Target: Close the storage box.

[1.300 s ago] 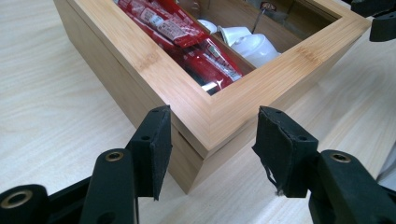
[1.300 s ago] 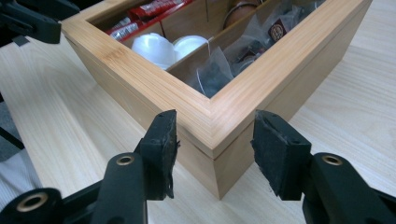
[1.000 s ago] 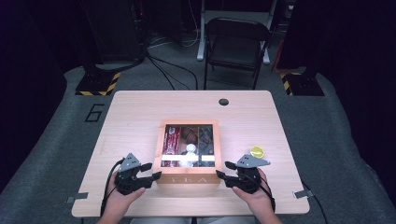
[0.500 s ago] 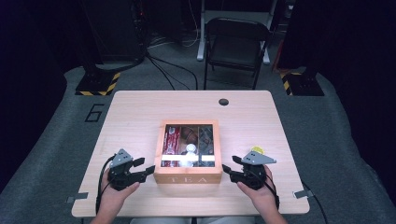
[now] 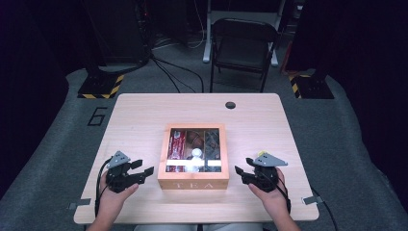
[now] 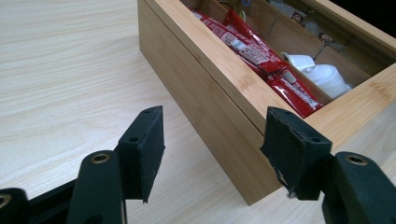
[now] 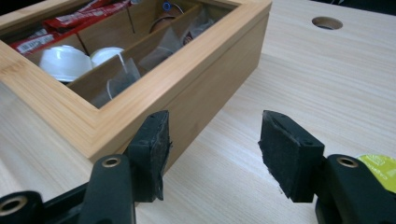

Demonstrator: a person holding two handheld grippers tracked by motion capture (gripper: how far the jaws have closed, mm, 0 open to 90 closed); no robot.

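Wooden tea box (image 5: 194, 183) on the desk (image 5: 144, 120), left tongs (image 5: 143, 171) and right tongs (image 5: 242, 170) flanking it — both spread, just been opening, pinching nothing — apart from its sides.

Both hands sit low near the table's front edge. Left gripper (image 5: 143, 172) and right gripper (image 5: 242, 171) point inward toward each other, jaws parted with nothing between the pads, and they've just been opening.

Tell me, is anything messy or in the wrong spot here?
One thing: a small yellow-green capsule lies loose on the table, beside the right gripper, outside the wooden tea box. The box itself sits straight, and nothing looks spilled or broken.
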